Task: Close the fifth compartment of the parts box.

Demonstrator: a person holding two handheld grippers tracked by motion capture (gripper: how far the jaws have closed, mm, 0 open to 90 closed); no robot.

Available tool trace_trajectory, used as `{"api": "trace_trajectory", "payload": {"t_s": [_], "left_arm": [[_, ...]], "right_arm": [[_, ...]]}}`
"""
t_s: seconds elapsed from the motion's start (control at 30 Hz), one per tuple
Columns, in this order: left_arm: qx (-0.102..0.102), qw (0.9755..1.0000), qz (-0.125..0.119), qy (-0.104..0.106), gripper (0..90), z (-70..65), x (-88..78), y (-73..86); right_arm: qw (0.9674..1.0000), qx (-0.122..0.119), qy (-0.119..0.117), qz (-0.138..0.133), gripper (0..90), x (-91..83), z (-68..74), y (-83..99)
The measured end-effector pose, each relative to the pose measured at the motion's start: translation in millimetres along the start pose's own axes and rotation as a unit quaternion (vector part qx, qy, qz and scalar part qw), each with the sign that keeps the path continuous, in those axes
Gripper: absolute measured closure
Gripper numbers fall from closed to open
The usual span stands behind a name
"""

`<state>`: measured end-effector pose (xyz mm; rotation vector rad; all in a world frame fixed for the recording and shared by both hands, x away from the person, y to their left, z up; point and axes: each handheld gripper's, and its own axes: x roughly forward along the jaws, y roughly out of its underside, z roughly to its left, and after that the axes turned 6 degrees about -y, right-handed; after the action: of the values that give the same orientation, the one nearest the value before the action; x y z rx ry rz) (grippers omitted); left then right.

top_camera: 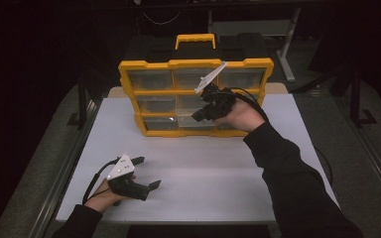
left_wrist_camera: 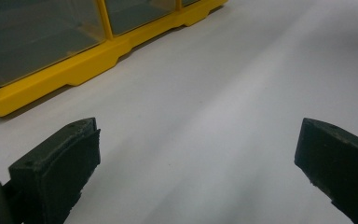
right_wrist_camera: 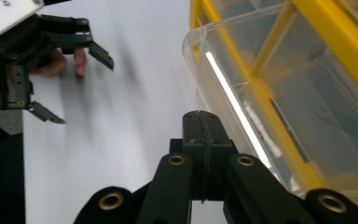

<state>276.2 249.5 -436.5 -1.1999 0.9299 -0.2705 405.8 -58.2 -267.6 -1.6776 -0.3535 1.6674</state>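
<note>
A yellow organizer (top_camera: 196, 63) with clear drawers stands upright at the back of the white table (top_camera: 203, 168). One clear drawer (right_wrist_camera: 223, 70) in its middle column is pulled partway out. My right gripper (top_camera: 197, 117) hangs just in front of that drawer, its jaws pressed together with nothing between them; in the right gripper view its shut tip (right_wrist_camera: 200, 116) sits beside the drawer's front wall. My left gripper (top_camera: 149, 172) rests low over the table at the front left, open and empty. Its jaws stand wide apart in the left gripper view (left_wrist_camera: 196, 158), facing the organizer's base (left_wrist_camera: 98, 58).
The organizer has a yellow carry handle (top_camera: 195, 39) on top. A table leg and frame (top_camera: 287, 54) stand behind at the right. Dark floor lies around the table's edges. The left gripper (right_wrist_camera: 80, 91) and its hand appear far off in the right gripper view.
</note>
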Motion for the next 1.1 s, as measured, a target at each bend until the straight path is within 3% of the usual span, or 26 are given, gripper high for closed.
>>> {"api": "trace_trajectory", "payload": {"t_s": [0.73, 1.1], "left_arm": [[-0.002, 1.0, 0.002, 0.0, 0.0, -0.2, 0.7, -1.1], [-0.002, 1.0, 0.003, -0.001, 0.0, -0.3, 1.0, -0.2]], "right_arm": [[0.9989, 0.017, 0.043, -0.012, 88.8, 5.6, -24.0, -9.6], [0.9975, 0.015, 0.067, -0.02, 88.8, 8.0, -30.7, -12.1]]}}
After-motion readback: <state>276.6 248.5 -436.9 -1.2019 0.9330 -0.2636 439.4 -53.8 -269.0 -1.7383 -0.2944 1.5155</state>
